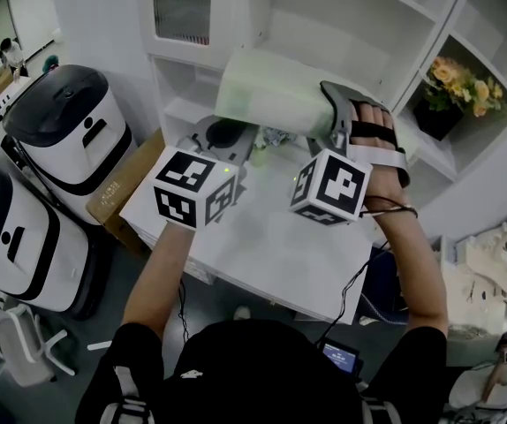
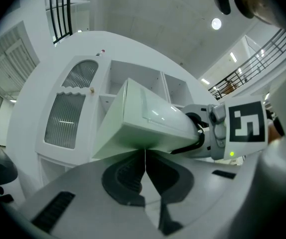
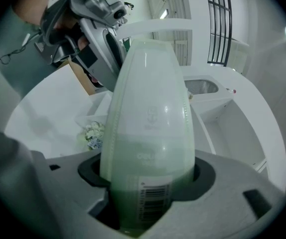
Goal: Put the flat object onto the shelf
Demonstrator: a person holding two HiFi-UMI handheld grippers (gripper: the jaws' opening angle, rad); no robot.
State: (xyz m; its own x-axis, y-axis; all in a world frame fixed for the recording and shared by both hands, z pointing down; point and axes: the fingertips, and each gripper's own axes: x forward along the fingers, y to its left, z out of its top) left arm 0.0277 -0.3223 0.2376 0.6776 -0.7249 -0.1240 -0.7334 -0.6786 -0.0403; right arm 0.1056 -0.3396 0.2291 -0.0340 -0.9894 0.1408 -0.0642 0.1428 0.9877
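The flat object (image 1: 267,95) is a pale green translucent case with a barcode label at its gripped end. My right gripper (image 1: 335,113) is shut on one end of it and holds it up in front of the white shelf unit (image 1: 324,25). In the right gripper view the case (image 3: 150,128) stands between the pads of this gripper (image 3: 148,188) and fills the middle. My left gripper (image 1: 223,138) is shut with nothing in it, just below the case. From the left gripper (image 2: 144,166) the case (image 2: 143,121) and the right gripper (image 2: 208,136) show close ahead. Whether the left jaws touch the case I cannot tell.
A white table (image 1: 271,237) stands under both grippers, with a small crumpled item (image 1: 276,137) near its far edge. Yellow flowers (image 1: 461,82) fill a shelf compartment at the right. Two white machines (image 1: 59,122) and a cardboard box (image 1: 125,179) stand at the left.
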